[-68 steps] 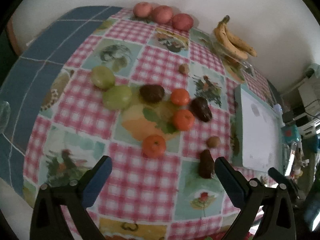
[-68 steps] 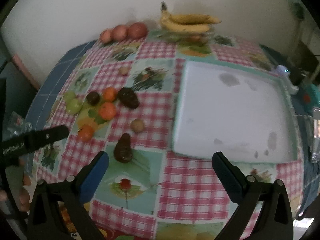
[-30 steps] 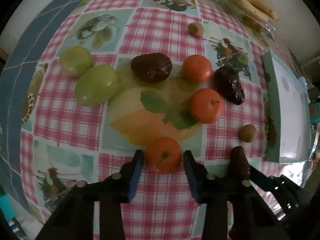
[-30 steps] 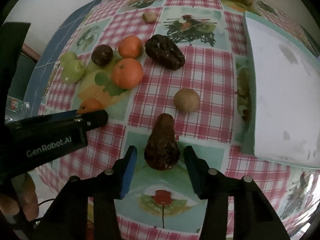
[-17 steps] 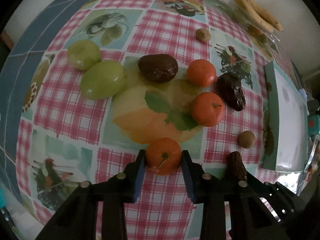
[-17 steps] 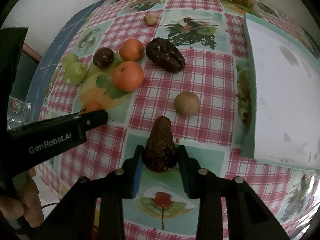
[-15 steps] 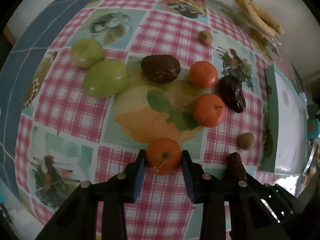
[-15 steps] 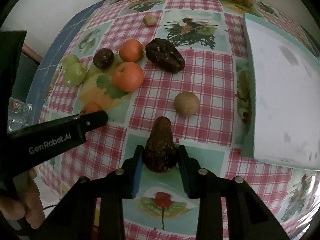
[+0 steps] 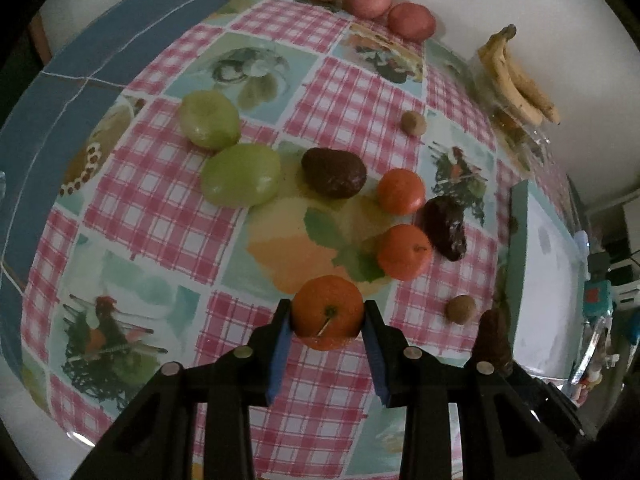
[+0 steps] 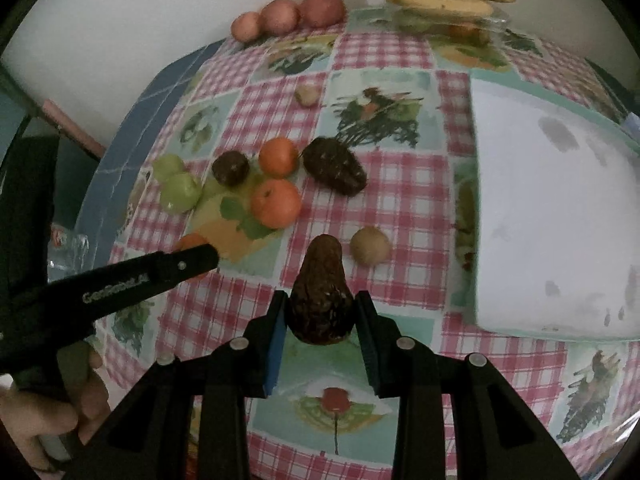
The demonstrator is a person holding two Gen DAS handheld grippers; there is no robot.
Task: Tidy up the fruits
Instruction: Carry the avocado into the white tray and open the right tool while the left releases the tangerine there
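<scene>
Two grips at once: the left gripper (image 9: 327,320), lower centre of its view, is clamped on an orange tangerine (image 9: 327,316); the right gripper (image 10: 321,314), lower centre of its view, is clamped on a dark pear-shaped avocado (image 10: 321,300). The white tray (image 10: 560,216) fills the right of that frame, apart from both fruits. Risk, as judged: the round tangerine is pinched only at its sides and may roll out; the tapered avocado may slide forward between the pads; the two tools, close together, may collide near the brown kiwi (image 10: 370,246)
</scene>
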